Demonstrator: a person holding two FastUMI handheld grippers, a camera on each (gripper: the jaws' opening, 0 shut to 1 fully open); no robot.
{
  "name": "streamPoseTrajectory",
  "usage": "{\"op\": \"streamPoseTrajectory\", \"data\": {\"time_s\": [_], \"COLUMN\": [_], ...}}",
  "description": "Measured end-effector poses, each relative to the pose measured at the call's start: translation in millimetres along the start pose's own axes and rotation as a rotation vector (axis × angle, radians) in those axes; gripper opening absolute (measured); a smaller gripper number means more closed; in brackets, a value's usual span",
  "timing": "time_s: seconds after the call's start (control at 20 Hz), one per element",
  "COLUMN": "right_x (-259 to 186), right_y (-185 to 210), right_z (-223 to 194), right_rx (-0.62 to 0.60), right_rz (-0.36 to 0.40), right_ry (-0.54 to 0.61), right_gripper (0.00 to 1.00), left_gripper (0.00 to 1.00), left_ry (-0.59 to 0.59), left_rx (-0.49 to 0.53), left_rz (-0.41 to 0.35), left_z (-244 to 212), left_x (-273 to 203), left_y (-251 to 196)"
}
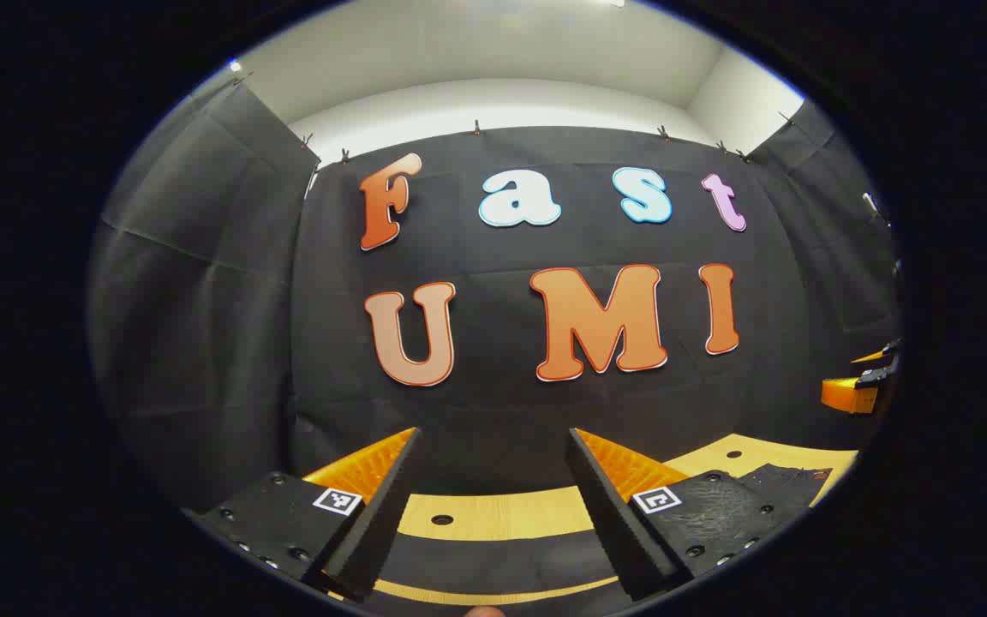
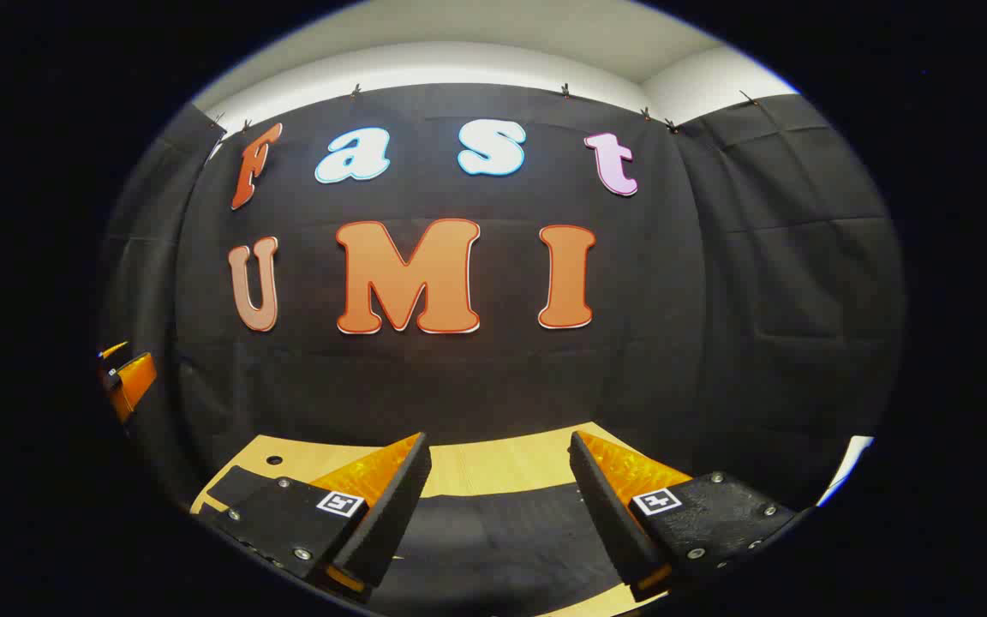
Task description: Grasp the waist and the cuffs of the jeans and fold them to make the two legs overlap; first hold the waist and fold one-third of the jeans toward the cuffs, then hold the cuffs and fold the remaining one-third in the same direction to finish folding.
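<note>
The jeans (image 2: 493,536) are dark cloth lying flat on the light wooden table (image 2: 493,467), low in the right gripper view, below and between my fingers. A strip of the same dark cloth (image 1: 493,561) lies low in the left gripper view, and another piece (image 1: 789,480) at the lower right. My left gripper (image 1: 493,437) is held above the table, open, with nothing between its fingers. My right gripper (image 2: 499,439) is also open and empty, raised over the cloth. Both point at the booth's back wall. I cannot tell the waist from the cuffs.
The table (image 1: 502,514) has small round holes and ends at the black cloth wall (image 1: 502,411). The right gripper (image 1: 862,386) shows at the far right of the left gripper view. The left gripper (image 2: 127,381) shows at the far left of the right gripper view.
</note>
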State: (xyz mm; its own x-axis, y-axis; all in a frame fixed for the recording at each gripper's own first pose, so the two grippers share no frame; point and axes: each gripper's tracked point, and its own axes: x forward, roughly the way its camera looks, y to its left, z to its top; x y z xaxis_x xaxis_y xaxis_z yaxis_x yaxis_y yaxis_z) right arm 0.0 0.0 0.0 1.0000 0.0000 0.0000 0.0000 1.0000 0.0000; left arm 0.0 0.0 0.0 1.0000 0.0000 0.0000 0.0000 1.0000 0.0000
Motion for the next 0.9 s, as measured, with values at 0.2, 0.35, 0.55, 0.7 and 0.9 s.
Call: {"op": "streamPoseTrajectory", "data": {"time_s": [0.2, 0.35, 0.55, 0.7, 0.9], "right_x": [-5.8, 2.7, 22.1, 40.5, 55.9], "right_y": [7.8, 6.5, 22.6, 26.0, 16.5], "right_z": [-2.0, 12.4, 23.8, 18.4, 15.2], "right_rx": [-0.014, -0.04, -0.055, -0.034, -0.013], "right_rz": [0.004, 0.028, 0.105, 0.119, 0.114], "right_ry": [0.011, -0.041, -0.1, -0.056, -0.042], "right_gripper": [0.98, 0.98, 0.94, 1.0, 0.98], "left_gripper": [0.99, 0.99, 0.99, 1.0, 1.0], "left_ry": [0.027, 0.05, 0.041, 0.051, 0.077], "left_rx": [-0.027, -0.056, -0.047, -0.067, -0.051], "left_rz": [0.007, 0.022, 0.063, 0.099, 0.18], "left_z": [-13.4, -11.0, -5.7, -7.5, -13.5], "left_x": [10.4, 13.8, 17.1, 17.9, 12.2], "left_y": [-4.4, -11.0, -16.2, -7.3, 19.0]}}
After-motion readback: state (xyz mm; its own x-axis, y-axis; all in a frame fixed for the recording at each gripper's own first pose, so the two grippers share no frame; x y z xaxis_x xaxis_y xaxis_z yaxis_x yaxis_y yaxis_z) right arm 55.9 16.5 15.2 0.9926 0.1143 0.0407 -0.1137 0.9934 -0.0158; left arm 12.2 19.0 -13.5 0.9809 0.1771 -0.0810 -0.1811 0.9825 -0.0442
